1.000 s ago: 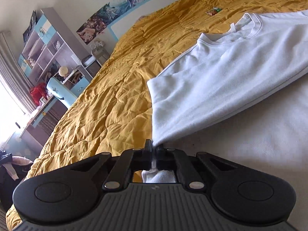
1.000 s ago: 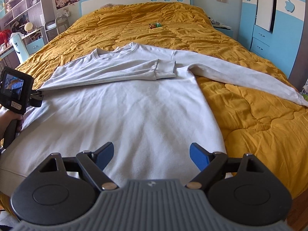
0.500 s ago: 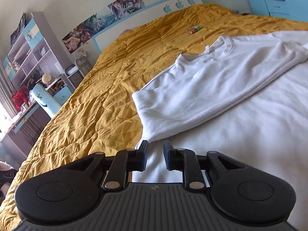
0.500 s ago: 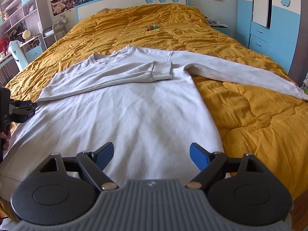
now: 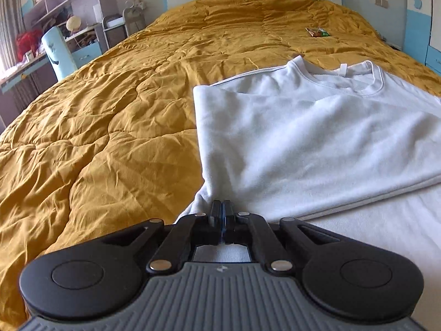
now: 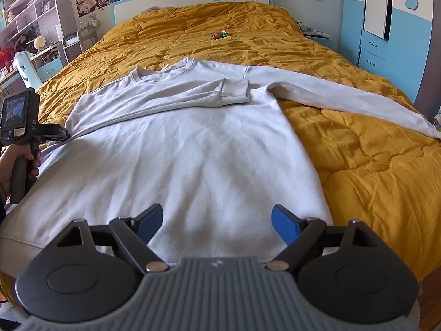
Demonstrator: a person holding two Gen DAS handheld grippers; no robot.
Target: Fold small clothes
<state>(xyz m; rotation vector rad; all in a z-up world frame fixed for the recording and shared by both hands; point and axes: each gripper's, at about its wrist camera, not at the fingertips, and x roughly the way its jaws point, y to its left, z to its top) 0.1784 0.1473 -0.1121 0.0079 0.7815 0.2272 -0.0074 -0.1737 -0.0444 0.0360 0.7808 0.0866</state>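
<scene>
While soft, limp white sweatshirt (image 6: 209,149) lies flat mid-frame on bed (image 6: 372,165): left gripper (image 5: 222,209) fingers clenched on left side fold; right gripper (image 6: 216,220) fingers released. Should drape w/o resistance; best pinched at seams/hem.

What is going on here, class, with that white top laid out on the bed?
A person is folding a white sweatshirt spread on a mustard quilt. One sleeve is already folded across the chest; the other sleeve lies stretched out over the quilt. The left tool is shut, pinching the sweatshirt's side edge at the fold. The right tool hovers open above the hem, holding nothing.
</scene>
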